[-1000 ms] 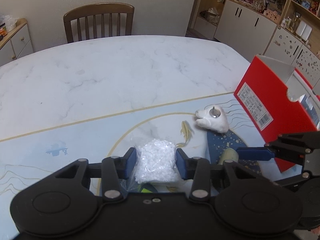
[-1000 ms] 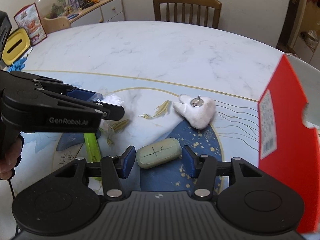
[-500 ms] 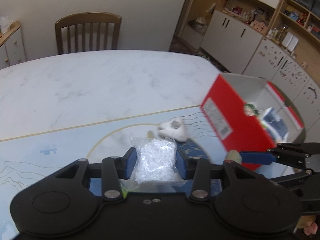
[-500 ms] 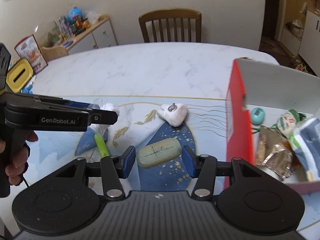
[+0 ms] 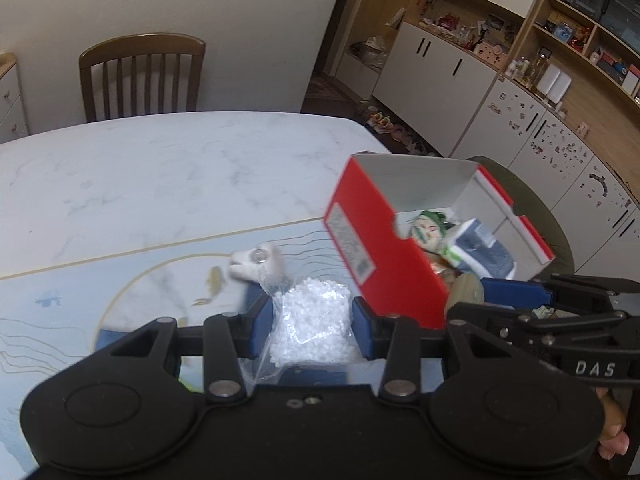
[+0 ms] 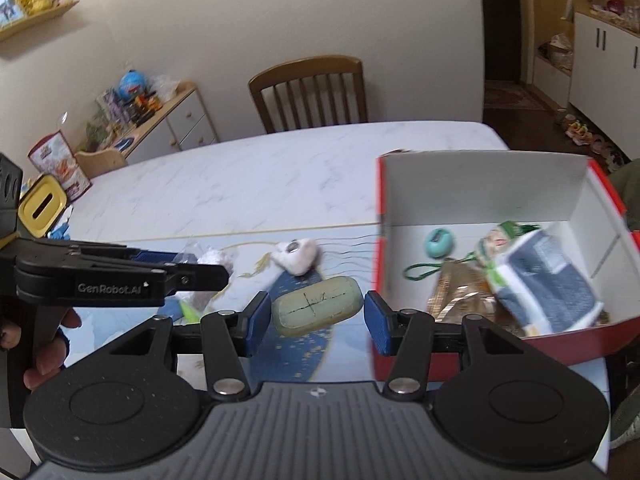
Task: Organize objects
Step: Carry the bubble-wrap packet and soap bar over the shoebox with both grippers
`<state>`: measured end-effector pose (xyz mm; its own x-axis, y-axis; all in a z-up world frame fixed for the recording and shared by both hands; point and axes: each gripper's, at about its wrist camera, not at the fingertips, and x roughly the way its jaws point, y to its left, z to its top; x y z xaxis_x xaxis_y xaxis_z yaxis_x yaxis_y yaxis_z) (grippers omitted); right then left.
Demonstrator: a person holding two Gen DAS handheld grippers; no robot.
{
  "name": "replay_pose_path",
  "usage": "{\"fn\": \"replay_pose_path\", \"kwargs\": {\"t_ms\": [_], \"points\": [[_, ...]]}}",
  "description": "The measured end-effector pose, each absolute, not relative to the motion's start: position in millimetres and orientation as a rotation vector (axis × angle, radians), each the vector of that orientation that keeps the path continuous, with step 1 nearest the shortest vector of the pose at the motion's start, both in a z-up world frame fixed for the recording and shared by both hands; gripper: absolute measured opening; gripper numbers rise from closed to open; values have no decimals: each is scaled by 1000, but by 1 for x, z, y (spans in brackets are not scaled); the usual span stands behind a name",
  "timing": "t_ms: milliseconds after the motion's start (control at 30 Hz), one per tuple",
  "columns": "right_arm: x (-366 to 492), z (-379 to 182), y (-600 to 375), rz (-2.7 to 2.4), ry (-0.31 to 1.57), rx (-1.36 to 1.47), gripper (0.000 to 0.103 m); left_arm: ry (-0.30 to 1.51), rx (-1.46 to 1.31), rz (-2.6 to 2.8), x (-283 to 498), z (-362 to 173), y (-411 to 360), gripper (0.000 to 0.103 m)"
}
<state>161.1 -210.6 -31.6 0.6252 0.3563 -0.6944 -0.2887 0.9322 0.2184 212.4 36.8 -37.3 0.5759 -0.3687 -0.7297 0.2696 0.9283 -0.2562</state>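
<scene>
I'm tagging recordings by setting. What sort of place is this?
Most likely a home dining room: a marble-look table with a wooden chair, wall cupboards and shelves, and a toy-covered sideboard.

A wooden chair (image 6: 310, 92) stands behind the marble table (image 6: 256, 176) (white cabinets (image 5: 452, 92) beyond).

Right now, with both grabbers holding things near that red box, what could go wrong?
The green soap bar sits between the right gripper's blue pads with gaps on both sides, so it might slip out. The thin bag of white beads in the left gripper could tear or slide. The red box is already crowded, so dropped things may land on its rim.
</scene>
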Motion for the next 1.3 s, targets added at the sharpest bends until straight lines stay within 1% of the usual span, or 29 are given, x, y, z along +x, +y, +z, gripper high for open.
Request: {"fn": "replay_pose_path", "kwargs": {"t_ms": [467, 867, 1300], "points": [[171, -30, -304, 300, 789, 122, 50, 859, -84, -404, 219, -25, -44, 41], [208, -31, -369, 277, 777, 110, 50, 871, -72, -419, 257, -29, -115, 41], [289, -64, -388, 284, 837, 23, 51, 929, 62, -315, 316, -67, -167, 41]]}}
